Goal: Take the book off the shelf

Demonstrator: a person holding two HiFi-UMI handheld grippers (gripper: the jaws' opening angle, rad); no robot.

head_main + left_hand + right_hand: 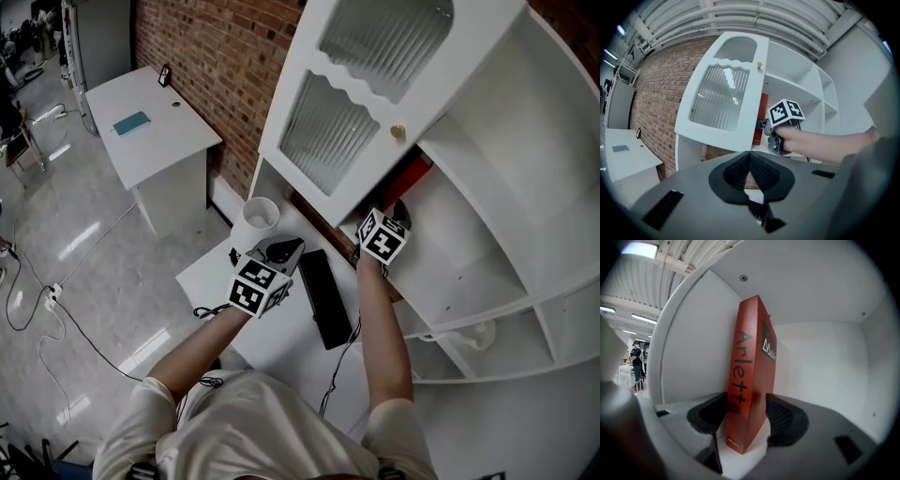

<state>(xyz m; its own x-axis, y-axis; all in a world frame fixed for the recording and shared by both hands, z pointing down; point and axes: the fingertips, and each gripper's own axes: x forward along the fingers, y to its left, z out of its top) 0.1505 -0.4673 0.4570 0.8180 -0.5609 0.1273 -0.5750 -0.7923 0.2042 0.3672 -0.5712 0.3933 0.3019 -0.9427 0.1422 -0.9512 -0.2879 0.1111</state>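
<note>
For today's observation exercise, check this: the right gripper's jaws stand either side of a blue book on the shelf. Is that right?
No: the book is red, not blue. The right gripper view shows it on the shelf, with the jaws of the right gripper either side.

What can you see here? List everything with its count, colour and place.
book: 1, red, upright in a cabinet compartment
cabinet: 1, white, by the brick wall
cabinet door: 1, white with ribbed glass, swung open
keyboard: 1, black, on the near desk
cup: 1, white, near desk, beside the keyboard
near desk: 1, white, below the cabinet
far desk: 1, white, along the wall
left gripper: 1, grey, jaws together, empty
right gripper: 1, grey, jaws on the book
</note>
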